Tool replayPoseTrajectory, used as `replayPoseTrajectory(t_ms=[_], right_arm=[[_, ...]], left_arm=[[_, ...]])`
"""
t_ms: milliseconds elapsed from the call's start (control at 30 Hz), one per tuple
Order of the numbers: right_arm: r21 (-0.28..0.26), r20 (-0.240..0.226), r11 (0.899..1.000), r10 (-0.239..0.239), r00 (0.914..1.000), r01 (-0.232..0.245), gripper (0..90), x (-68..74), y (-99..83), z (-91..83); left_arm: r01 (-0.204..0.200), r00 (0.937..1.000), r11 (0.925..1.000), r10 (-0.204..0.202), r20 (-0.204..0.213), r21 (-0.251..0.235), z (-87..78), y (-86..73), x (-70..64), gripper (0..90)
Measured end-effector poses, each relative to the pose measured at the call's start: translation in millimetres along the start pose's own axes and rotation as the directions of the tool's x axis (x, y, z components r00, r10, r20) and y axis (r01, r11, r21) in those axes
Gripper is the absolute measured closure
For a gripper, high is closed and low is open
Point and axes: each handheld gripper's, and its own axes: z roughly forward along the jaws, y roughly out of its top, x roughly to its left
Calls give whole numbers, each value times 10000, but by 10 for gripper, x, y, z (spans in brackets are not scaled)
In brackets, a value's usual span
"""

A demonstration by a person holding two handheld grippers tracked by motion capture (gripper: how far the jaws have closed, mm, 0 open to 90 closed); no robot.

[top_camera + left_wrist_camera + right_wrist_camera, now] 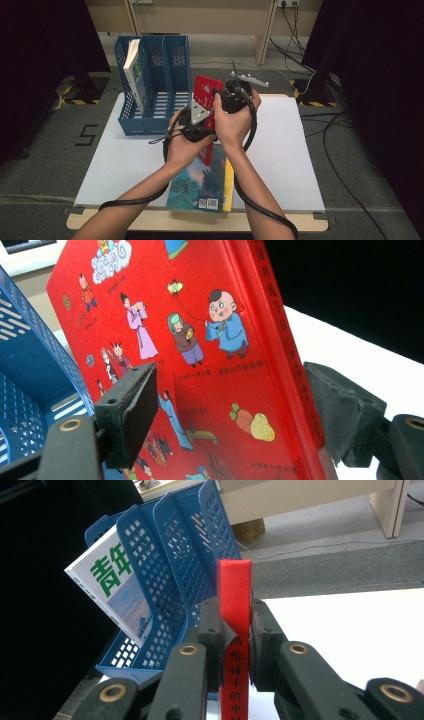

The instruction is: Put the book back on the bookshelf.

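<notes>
The red book (205,92) is held up off the white table (290,150) near the centre of the high view, just right of the blue file rack (152,95), with both grippers on it. In the right gripper view the book (235,600) stands on edge in the middle of the frame, its narrow red spine with dark printed characters facing the camera, and the right gripper (235,640) has its two black jaws pressed against the two covers, pinching the book between them. In the left gripper view the front cover (200,340) takes up most of the frame, tilted, with small cartoon figures, clouds and vegetables printed on it; the left gripper (230,405) has one jaw lying flat on the cover at lower left and the other against the back of the book past the spine at lower right, so its jaws also clamp the book. In the high view the left gripper (197,120) sits lower centre under the book and the right gripper (232,97) just above and right of it, the two hands close together. The rack has three upright slots; a white book with green lettering (134,70) leans in the leftmost one, at the upper left of the high view, and shows again at the left of the right gripper view (112,592). Another book with a blue-green illustrated cover (200,182) lies flat on the table at the lower centre, below the hands, with a yellow edge (229,182) showing along its right side.
</notes>
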Motion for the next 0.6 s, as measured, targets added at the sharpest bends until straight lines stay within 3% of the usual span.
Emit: replayPoseTrajectory(t_ms=[367, 600], right_arm=[[84, -103, 10000, 26, 9999, -25, 795, 53, -20, -3], [76, -239, 9998, -161, 9996, 163, 788, 94, -42, -29]], left_arm=[[155, 9998, 9999, -154, -123, 75, 6, -32, 7, 287], [363, 9990, 9993, -360, -248, 114, -54, -131, 53, 347]])
